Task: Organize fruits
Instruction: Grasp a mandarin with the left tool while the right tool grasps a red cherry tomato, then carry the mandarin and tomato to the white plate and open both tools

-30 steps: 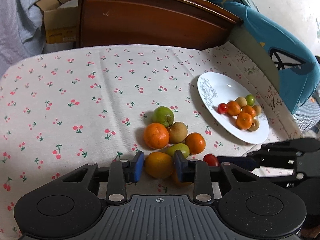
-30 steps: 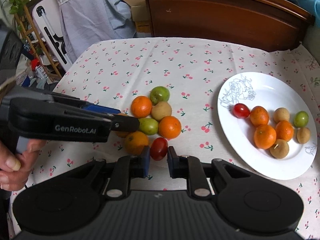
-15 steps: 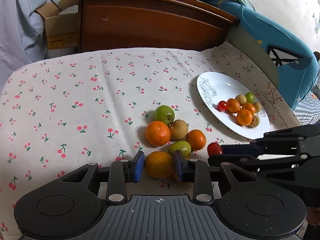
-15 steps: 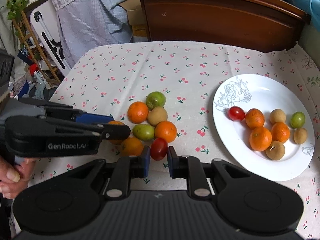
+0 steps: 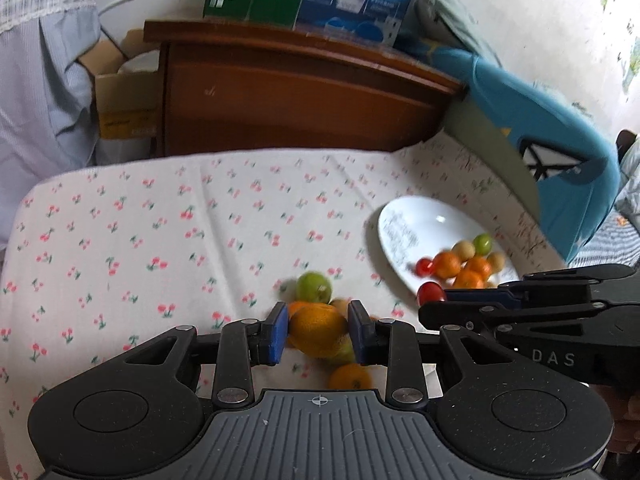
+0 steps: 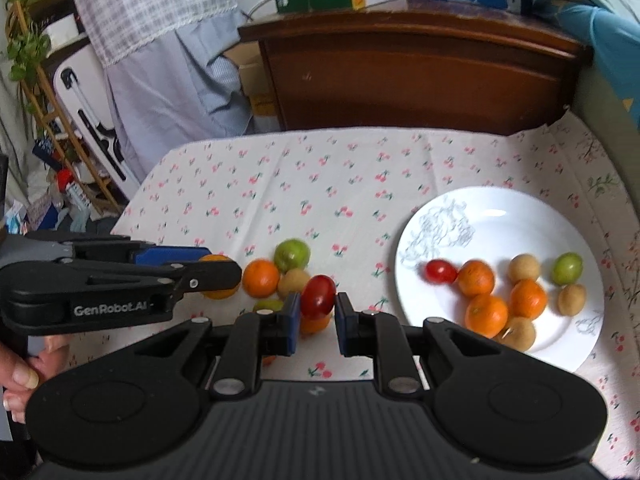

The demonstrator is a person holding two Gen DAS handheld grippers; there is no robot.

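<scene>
My left gripper (image 5: 318, 334) is shut on an orange (image 5: 318, 336) and holds it above the fruit pile. My right gripper (image 6: 316, 312) is shut on a red cherry tomato (image 6: 318, 297), also lifted; the tomato shows in the left wrist view (image 5: 430, 292) at the tip of the right gripper. On the cloth lie a green fruit (image 6: 292, 254), an orange (image 6: 261, 278), a brown fruit (image 6: 290, 283) and others partly hidden. The white plate (image 6: 500, 220) at the right holds several small fruits, among them a tomato (image 6: 440, 271).
The table has a cherry-print cloth (image 6: 320, 184). A wooden headboard (image 6: 420, 80) with boxes on top stands behind it. A blue cushion (image 5: 540, 128) lies beyond the plate. A hand (image 6: 20, 376) holds the left gripper at the left edge.
Both grippers have risen from the cloth with their fruits, the left with the orange, the right with the tomato. The views tilt up and show more of the room.
</scene>
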